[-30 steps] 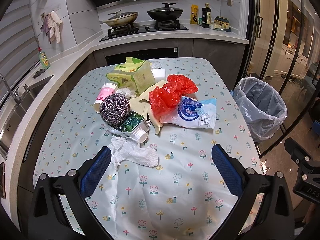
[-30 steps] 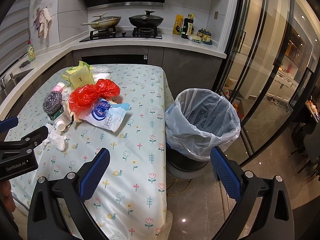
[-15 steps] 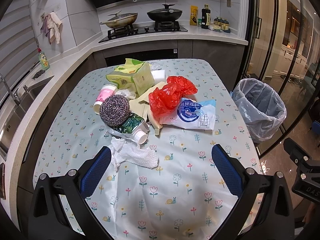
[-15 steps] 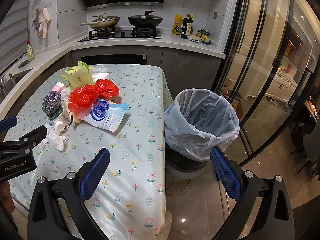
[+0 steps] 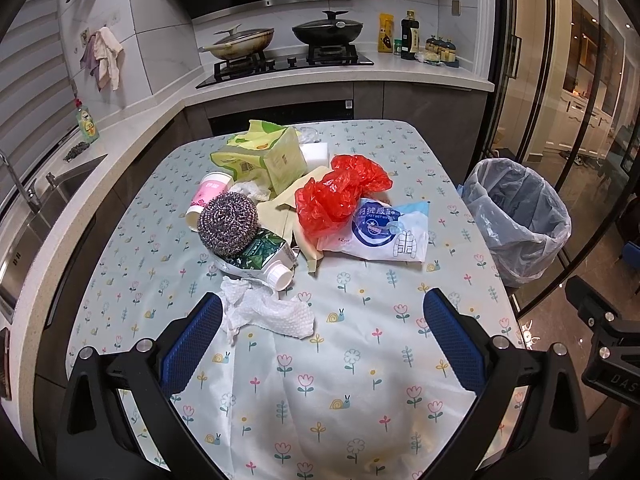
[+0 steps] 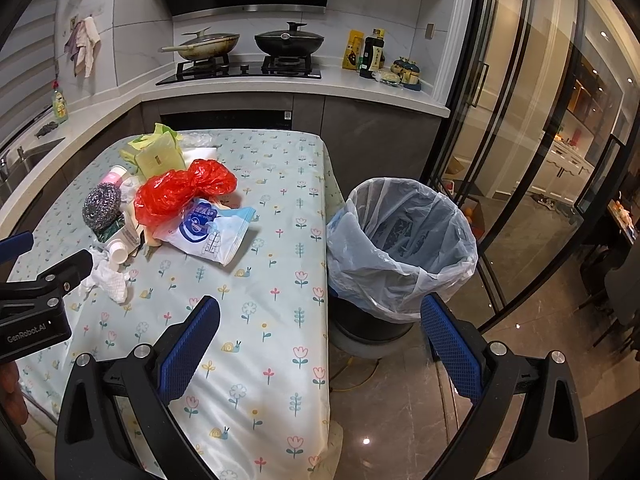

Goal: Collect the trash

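A pile of trash lies on the flowered table (image 5: 360,380): a crumpled white paper towel (image 5: 268,312), a steel scourer (image 5: 228,220) on a green carton (image 5: 260,256), a red plastic bag (image 5: 340,192), a wet-wipes pack (image 5: 384,232), a pink paper cup (image 5: 208,196) and a green tissue pack (image 5: 272,152). The bin (image 6: 400,248) with a clear liner stands on the floor right of the table. My left gripper (image 5: 322,336) is open and empty, above the table just short of the paper towel. My right gripper (image 6: 320,340) is open and empty over the table's right edge, near the bin.
A counter with a hob and two pans (image 5: 288,36) runs behind the table. A sink (image 5: 24,216) is at the left. Glass doors (image 6: 540,140) stand on the right. The left gripper's body (image 6: 36,304) shows in the right wrist view.
Both grippers have drifted only slightly; the view has shifted a little. Nothing on the table has moved.
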Tool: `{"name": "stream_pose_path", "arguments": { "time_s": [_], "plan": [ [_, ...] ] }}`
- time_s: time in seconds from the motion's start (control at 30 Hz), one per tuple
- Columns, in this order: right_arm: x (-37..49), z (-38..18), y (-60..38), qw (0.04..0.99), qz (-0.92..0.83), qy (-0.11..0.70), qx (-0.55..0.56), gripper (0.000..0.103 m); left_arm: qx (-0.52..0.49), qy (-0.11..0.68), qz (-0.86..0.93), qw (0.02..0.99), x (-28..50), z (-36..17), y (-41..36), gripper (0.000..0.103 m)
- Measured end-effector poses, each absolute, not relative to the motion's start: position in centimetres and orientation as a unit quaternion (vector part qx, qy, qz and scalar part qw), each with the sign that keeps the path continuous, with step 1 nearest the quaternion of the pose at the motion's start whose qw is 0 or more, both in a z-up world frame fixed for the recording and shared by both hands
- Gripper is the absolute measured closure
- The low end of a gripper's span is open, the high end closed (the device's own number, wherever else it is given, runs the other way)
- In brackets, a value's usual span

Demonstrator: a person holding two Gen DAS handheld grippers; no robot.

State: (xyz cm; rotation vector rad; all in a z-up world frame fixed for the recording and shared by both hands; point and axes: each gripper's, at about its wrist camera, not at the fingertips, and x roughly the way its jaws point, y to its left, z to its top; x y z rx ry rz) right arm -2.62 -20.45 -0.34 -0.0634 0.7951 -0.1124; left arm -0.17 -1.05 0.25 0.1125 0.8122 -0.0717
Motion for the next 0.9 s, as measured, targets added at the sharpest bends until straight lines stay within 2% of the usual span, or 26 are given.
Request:
{"name": "stream_pose_path", "arguments": {
  "time_s": [0.53,0.9],
  "plan": [
    [-1.3,-0.2,-19.5,0.923,-0.06,0.379,-0.026,0.007,0.037,0.389,-0.037,0.92,1.1,0.5,0.6,0.007],
    [3.5,-1.0,-15.3,0.927,-0.029,0.374,-0.014,0.007,-0.011,0.398,0.012,0.917,6.1,-1.1,7.4,0.007]
  ]
}}
